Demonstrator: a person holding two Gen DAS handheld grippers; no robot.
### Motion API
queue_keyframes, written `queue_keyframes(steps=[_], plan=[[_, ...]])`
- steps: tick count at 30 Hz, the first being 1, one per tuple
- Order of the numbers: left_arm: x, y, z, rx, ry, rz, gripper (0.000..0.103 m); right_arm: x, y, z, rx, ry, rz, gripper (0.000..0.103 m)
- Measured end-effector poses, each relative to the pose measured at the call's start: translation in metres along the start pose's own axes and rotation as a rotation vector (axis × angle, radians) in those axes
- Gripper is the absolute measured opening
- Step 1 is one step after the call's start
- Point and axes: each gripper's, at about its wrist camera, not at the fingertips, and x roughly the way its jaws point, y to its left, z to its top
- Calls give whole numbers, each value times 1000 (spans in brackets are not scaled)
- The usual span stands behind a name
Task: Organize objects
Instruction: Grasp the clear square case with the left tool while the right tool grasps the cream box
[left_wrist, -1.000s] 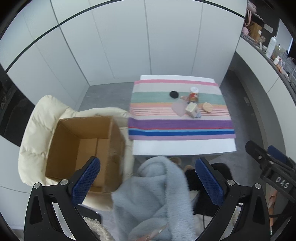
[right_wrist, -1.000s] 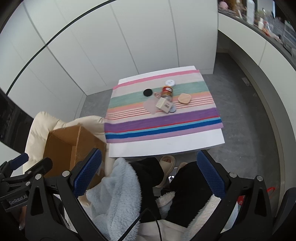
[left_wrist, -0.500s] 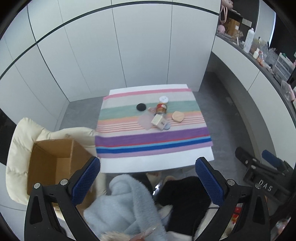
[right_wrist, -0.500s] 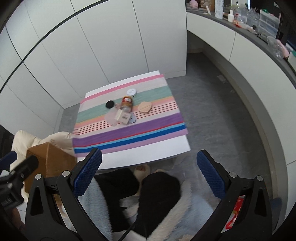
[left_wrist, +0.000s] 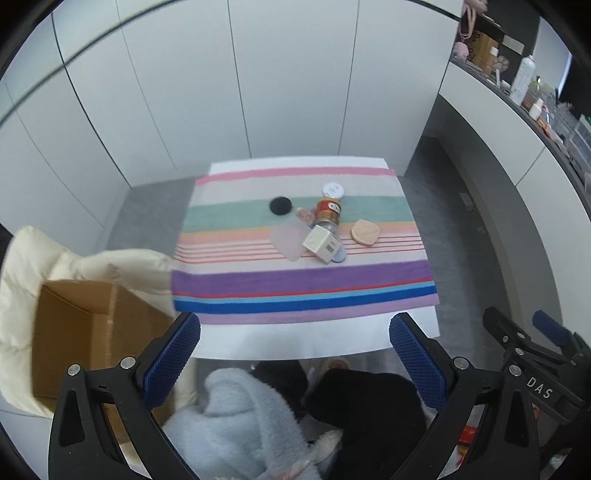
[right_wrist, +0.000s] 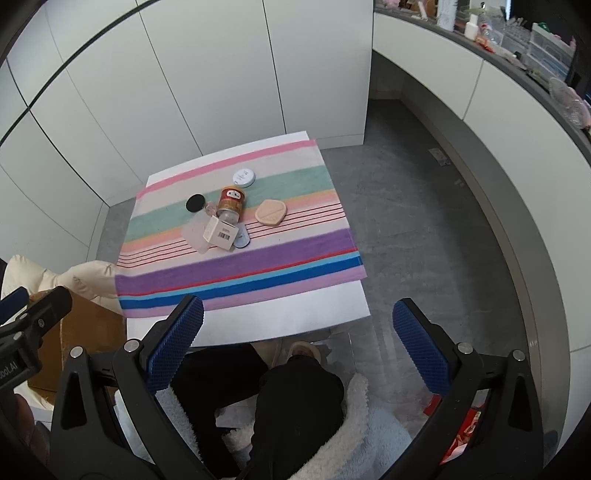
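Striped cloth (left_wrist: 303, 280) on the surface carries a clustered jar (left_wrist: 328, 211), small box (left_wrist: 321, 242) and lids; both grippers (left_wrist: 295, 363) (right_wrist: 298, 345) hover wide-fingered and empty, likely approaching before reaching down for a first pick

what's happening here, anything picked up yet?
Nothing yet. A seated person holds the left gripper and right gripper, both open and empty, short of the white table. Small items sit clustered on its striped cloth: a red-labelled jar, a cream carton, a black round lid. An open brown cardboard box waits at left.
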Motion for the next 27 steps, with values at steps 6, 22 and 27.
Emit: queue_keyframes(steps=[6,22,27], plan=[[47,7,15,-21,9,21,102,44,0,11,12,-28,127,103],[239,42,43,-69,123,-55,99,218,11,42,-18,4,173,103],[295,56,44,-72,168,-58,99,249,47,36,-207,-68,208,103]])
